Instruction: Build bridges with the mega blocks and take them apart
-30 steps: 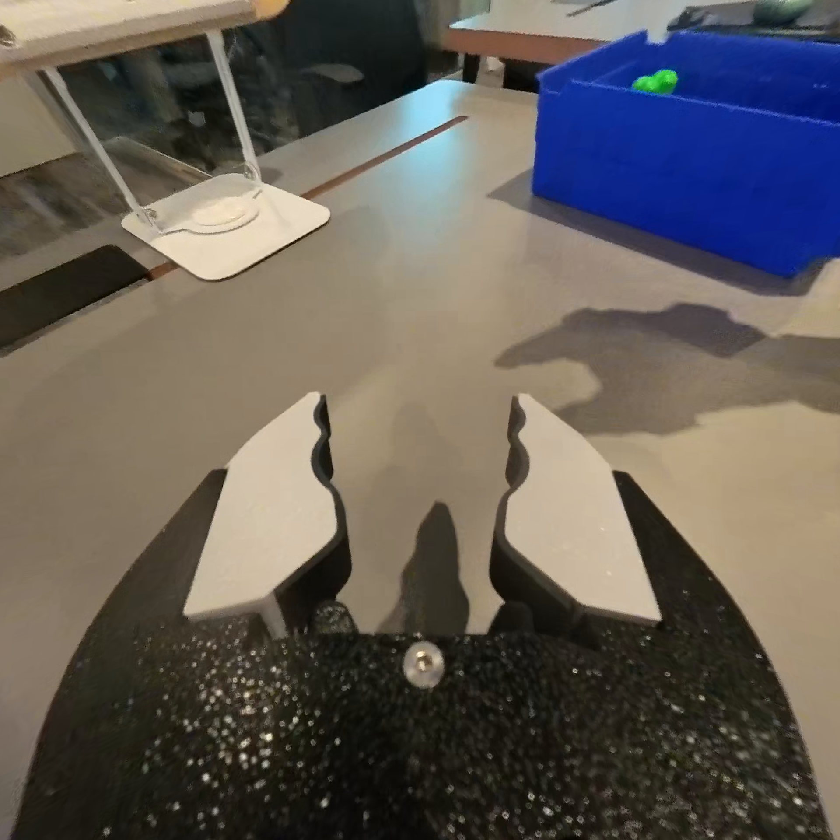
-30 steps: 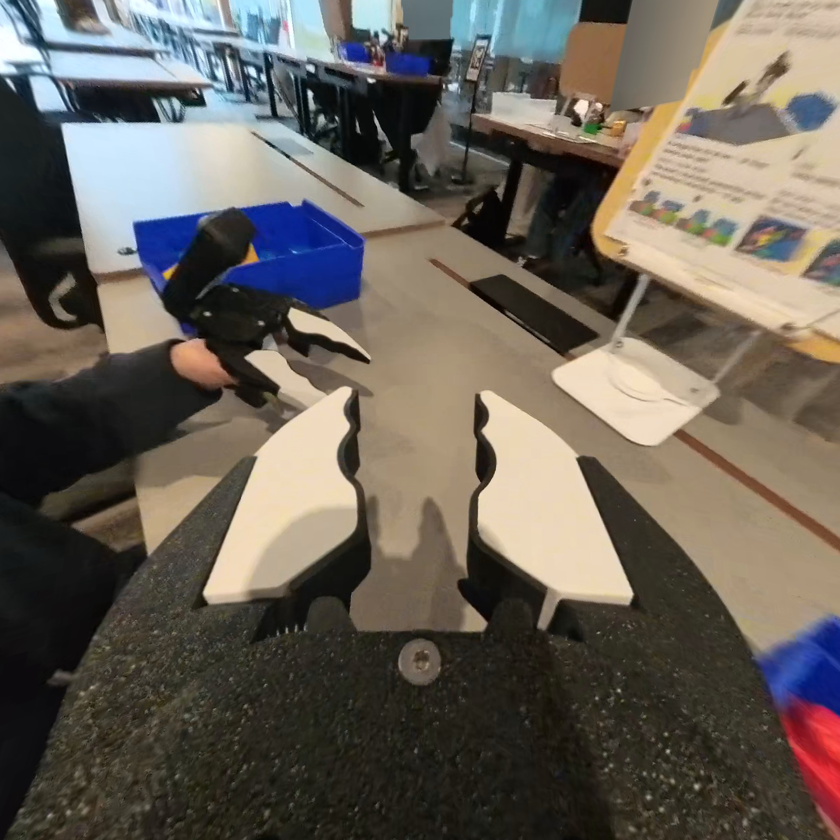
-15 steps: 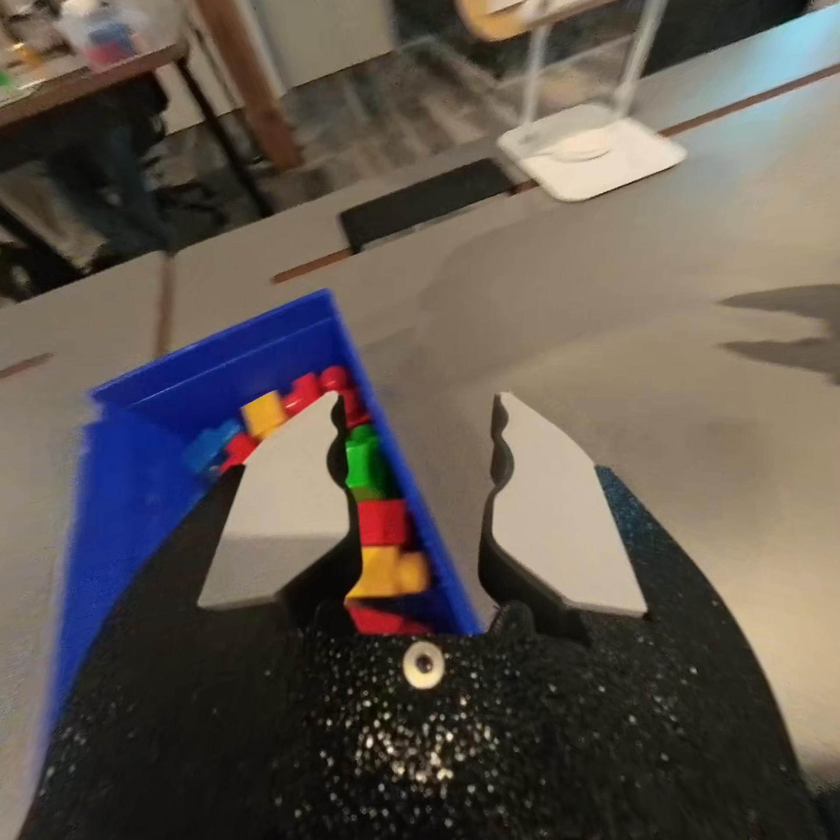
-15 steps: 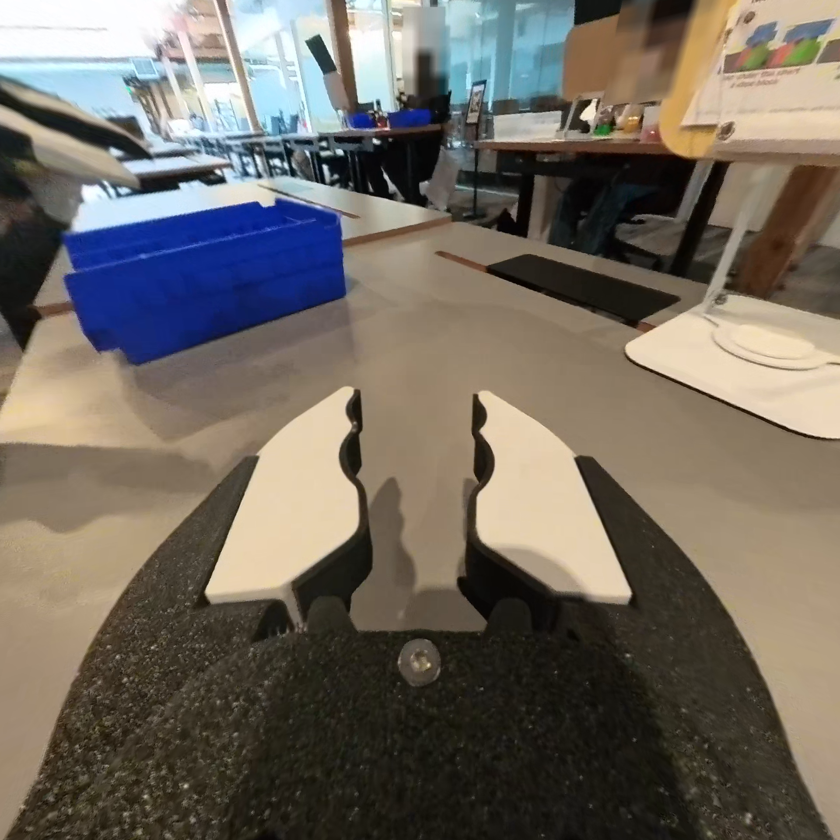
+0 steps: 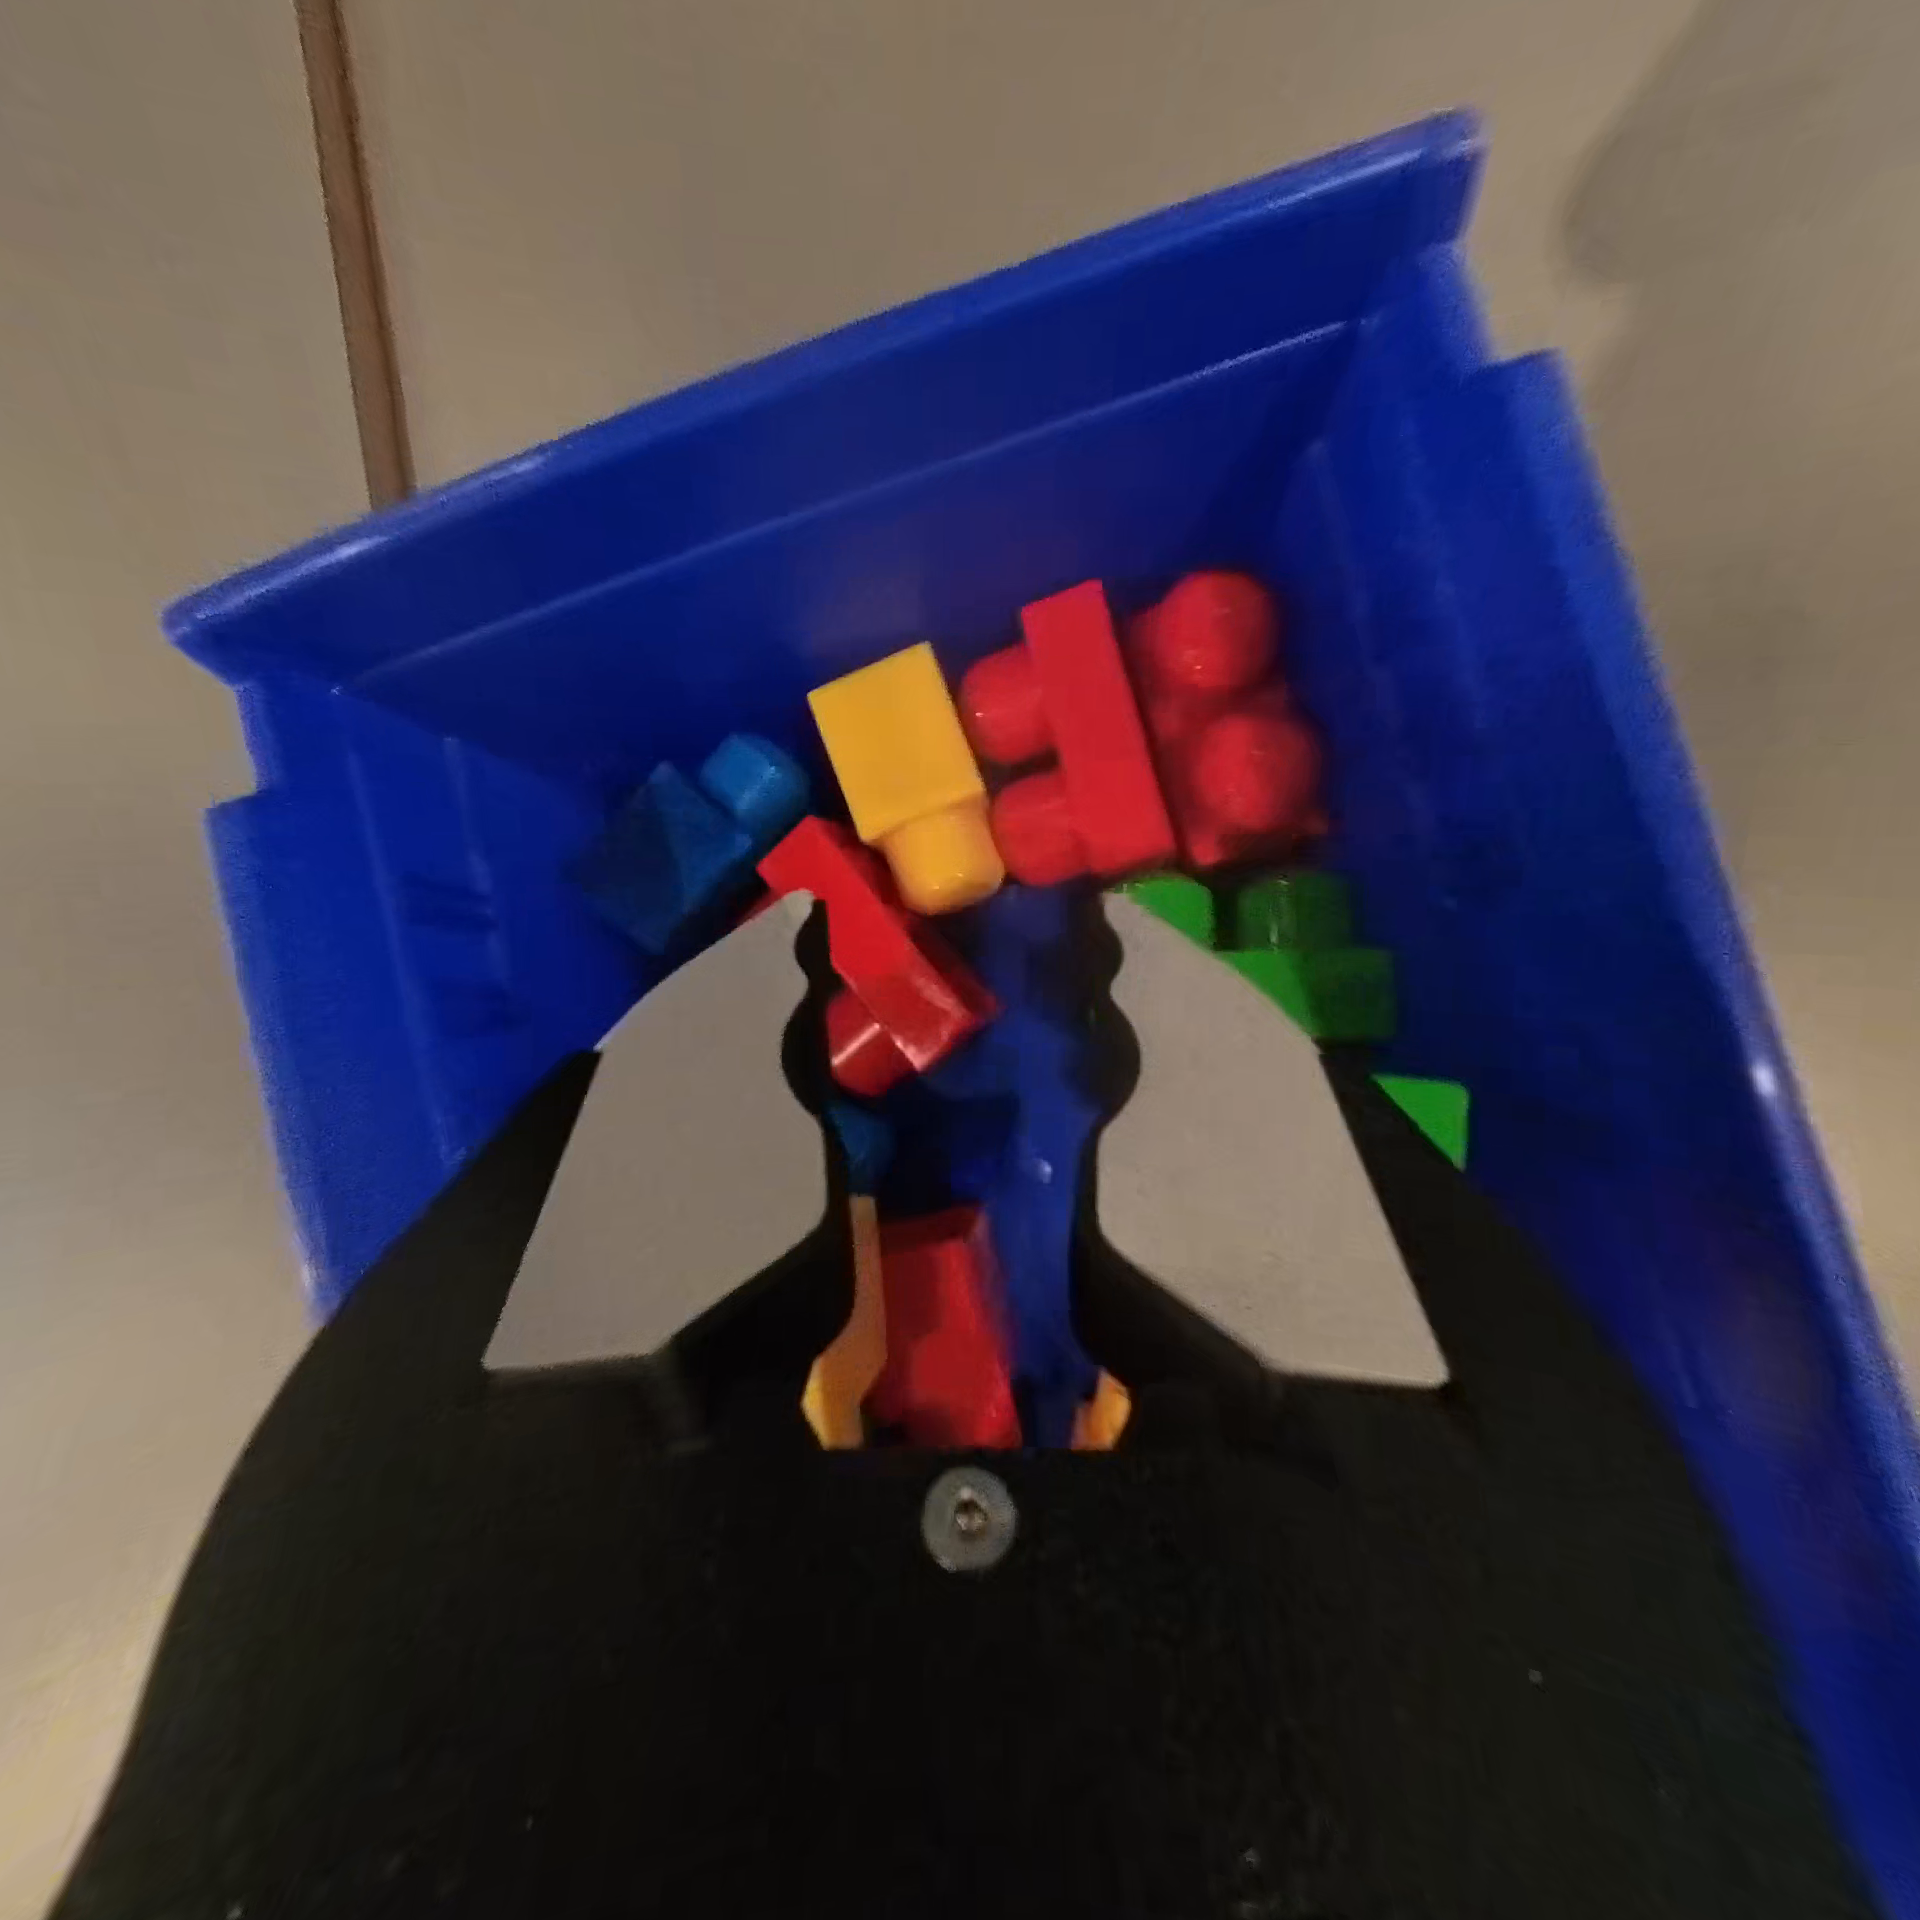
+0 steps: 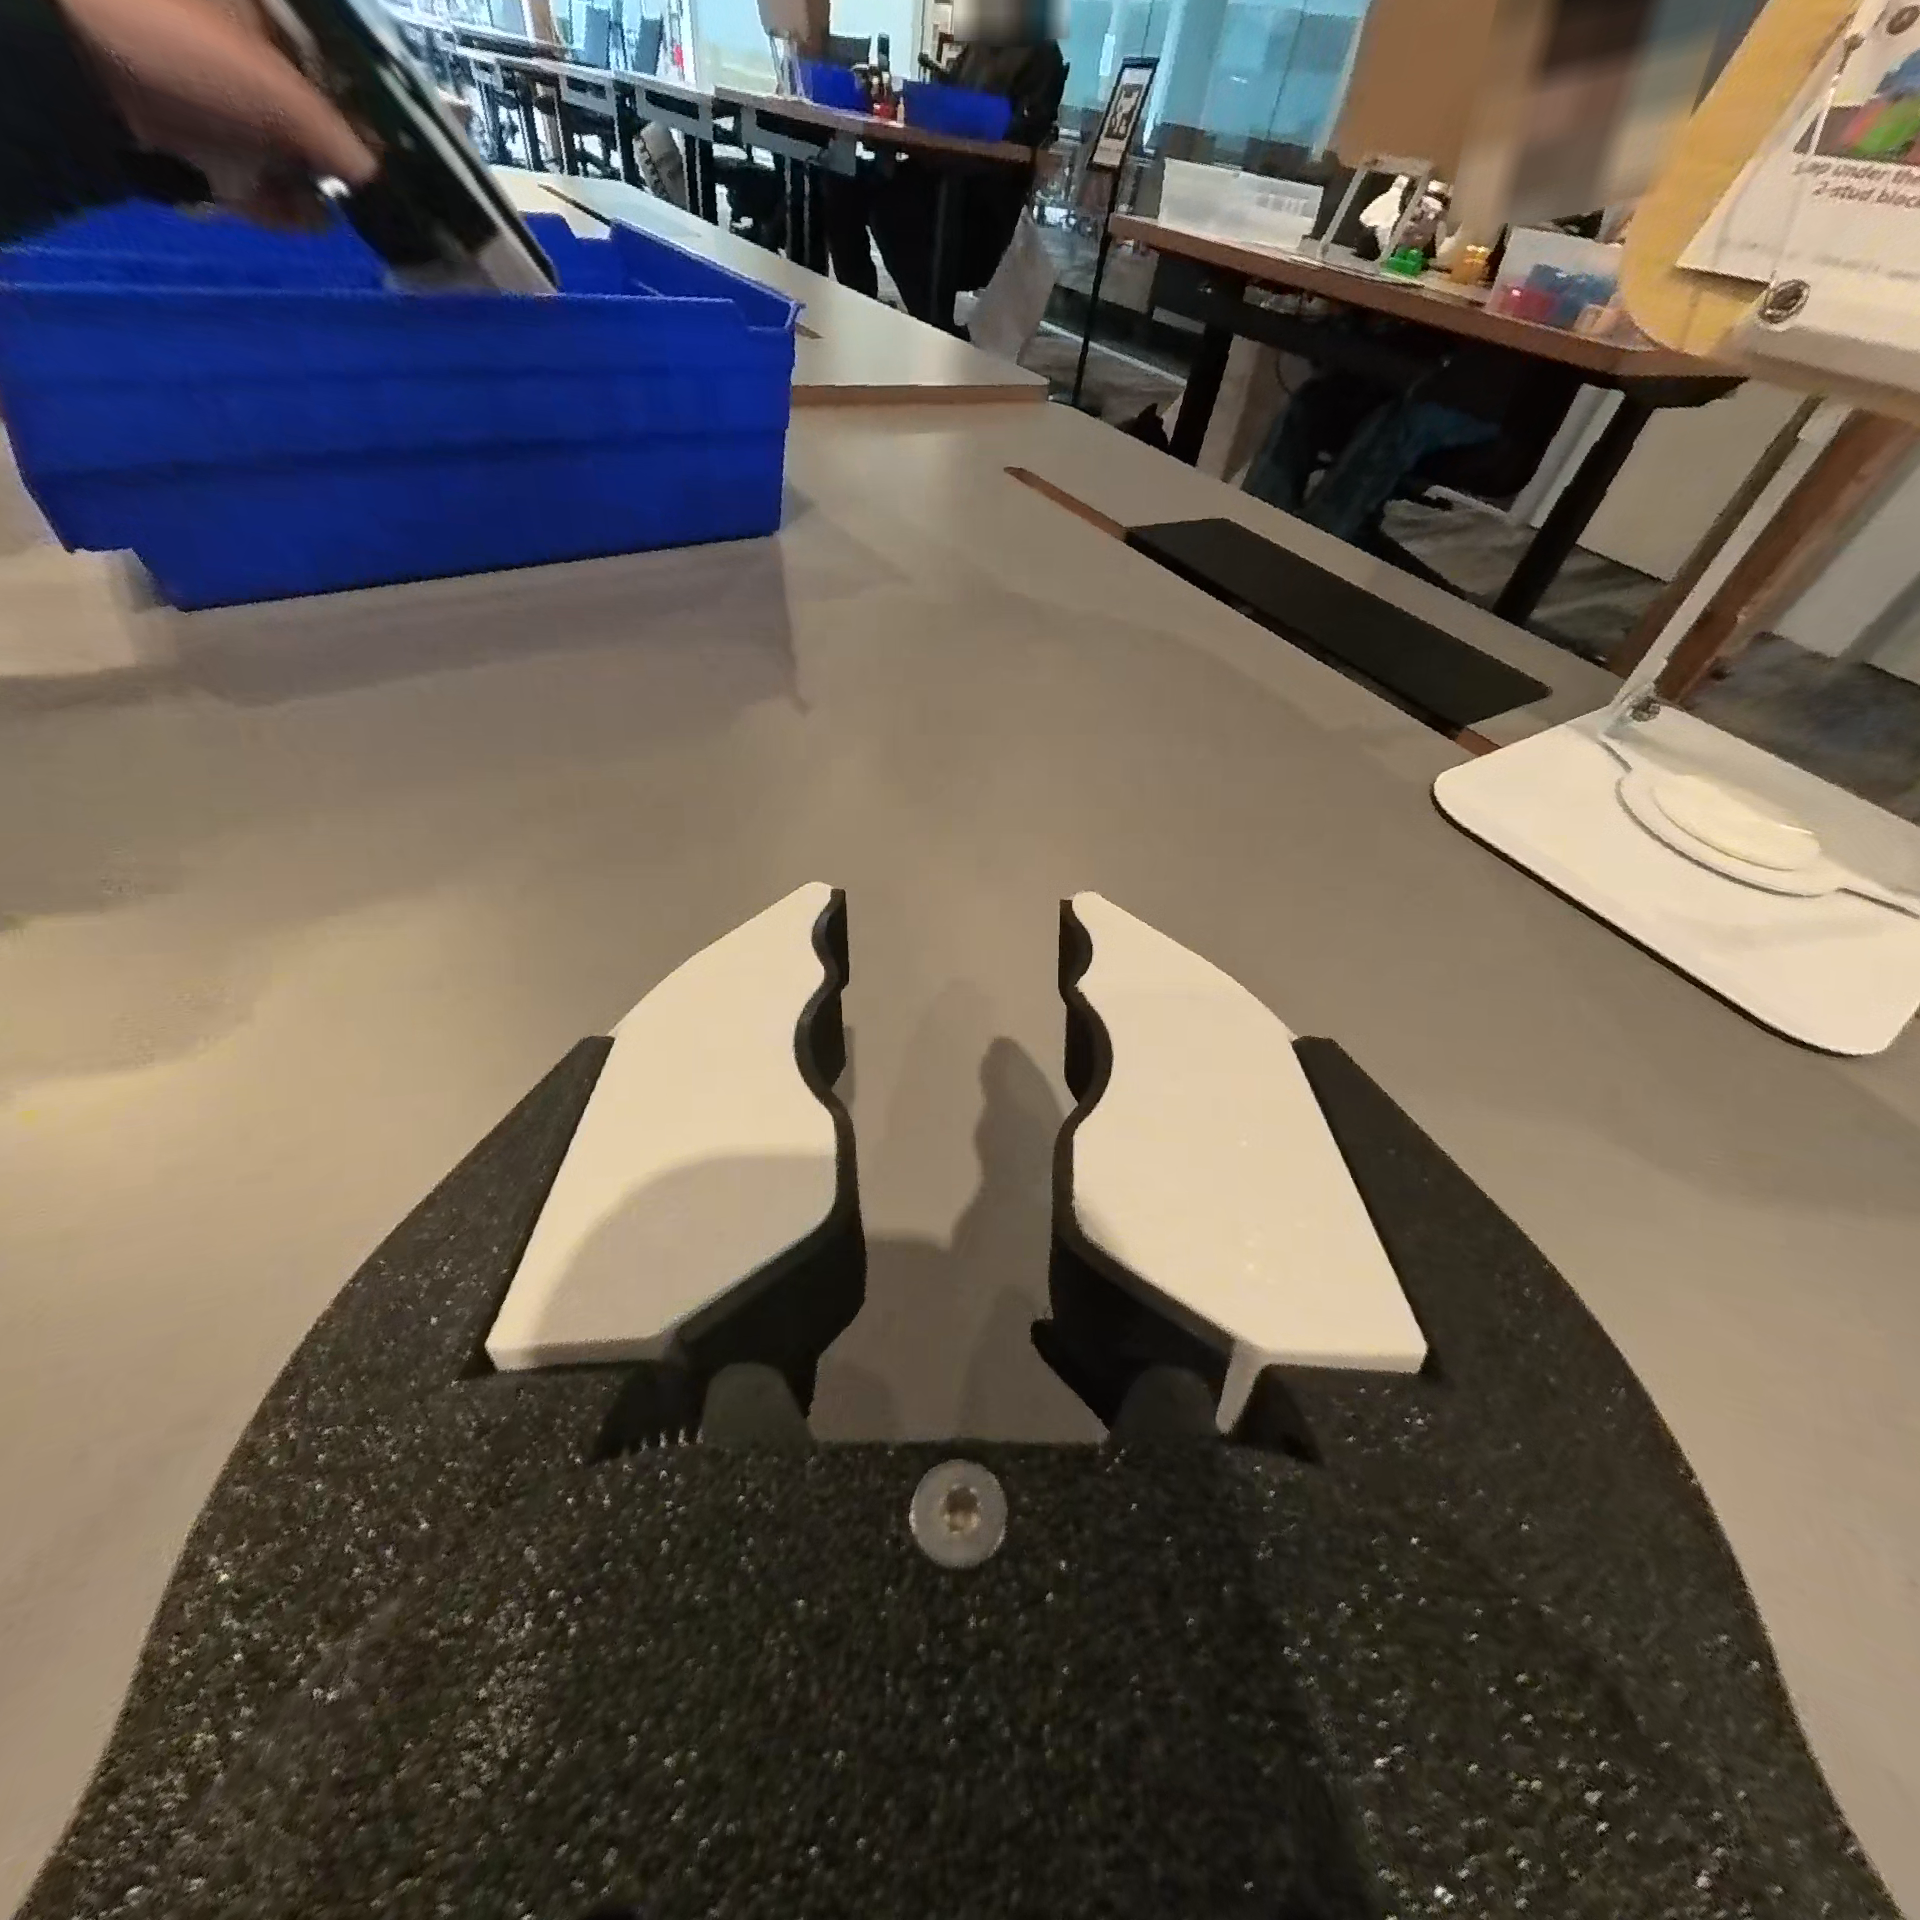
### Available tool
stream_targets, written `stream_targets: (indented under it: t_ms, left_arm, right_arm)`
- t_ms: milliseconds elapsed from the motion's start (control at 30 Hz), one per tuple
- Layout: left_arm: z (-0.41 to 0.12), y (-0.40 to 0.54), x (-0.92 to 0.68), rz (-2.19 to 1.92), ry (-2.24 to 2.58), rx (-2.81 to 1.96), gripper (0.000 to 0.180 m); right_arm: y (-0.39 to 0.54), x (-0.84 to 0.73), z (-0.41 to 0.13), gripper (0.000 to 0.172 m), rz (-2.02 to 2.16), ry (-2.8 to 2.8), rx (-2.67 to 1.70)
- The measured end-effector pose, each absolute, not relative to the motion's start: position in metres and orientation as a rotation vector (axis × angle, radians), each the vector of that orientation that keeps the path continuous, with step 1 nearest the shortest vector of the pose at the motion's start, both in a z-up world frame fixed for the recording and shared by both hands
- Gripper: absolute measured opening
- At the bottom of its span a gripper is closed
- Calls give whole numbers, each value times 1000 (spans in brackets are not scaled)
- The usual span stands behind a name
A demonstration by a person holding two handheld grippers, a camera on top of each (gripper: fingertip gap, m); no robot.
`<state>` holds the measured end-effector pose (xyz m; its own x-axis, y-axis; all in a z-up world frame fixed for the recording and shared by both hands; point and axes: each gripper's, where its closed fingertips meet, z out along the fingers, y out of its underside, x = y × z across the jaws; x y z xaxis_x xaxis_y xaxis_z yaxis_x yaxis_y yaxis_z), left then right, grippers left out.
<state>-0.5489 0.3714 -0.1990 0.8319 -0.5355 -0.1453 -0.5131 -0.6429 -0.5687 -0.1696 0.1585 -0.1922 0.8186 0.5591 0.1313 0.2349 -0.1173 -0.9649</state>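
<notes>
In the left wrist view my left gripper points down into a blue bin of loose mega blocks. Its jaws stand open. A red block lies between the fingers, close to the left one, with a gap to the right one. Just beyond the tips lie a yellow block, red blocks, a blue block and green blocks. In the right wrist view my right gripper is open and empty, low over the grey table. The left gripper shows there dipping into the bin.
A white stand base with a tilted instruction board sits at the right of the table. A black strip lies along the table's far seam. Other desks and a person stand in the background. Left tips to right tips: about 45 cm.
My left gripper swung left from the bare table, came over the blue bin and tipped down into it while its jaws narrowed. My right gripper sank lower over the table and narrowed slightly.
</notes>
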Motion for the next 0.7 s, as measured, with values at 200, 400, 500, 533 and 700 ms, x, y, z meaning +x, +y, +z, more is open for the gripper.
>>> stream_targets:
  t_ms: [200, 400, 500, 533, 700]
  left_arm:
    - [-217, 394, -543, -55, 720, -2501, 43]
    - [-227, 415, -545, -37, 667, -2517, 35]
    - [-232, 417, -542, -107, 628, -2541, 34]
    - [-233, 417, -540, -132, 612, -2553, 35]
    - [-249, 415, -544, -86, 599, -2631, 35]
  right_arm:
    - [157, -171, -189, 38, 324, -627, -1690]
    - [154, -174, -184, 38, 300, -654, -1670]
    - [154, -174, -183, 37, 288, -662, -1665]
    - [154, -175, -184, 37, 292, -663, -1666]
    - [154, -177, -185, 37, 288, -670, -1672]
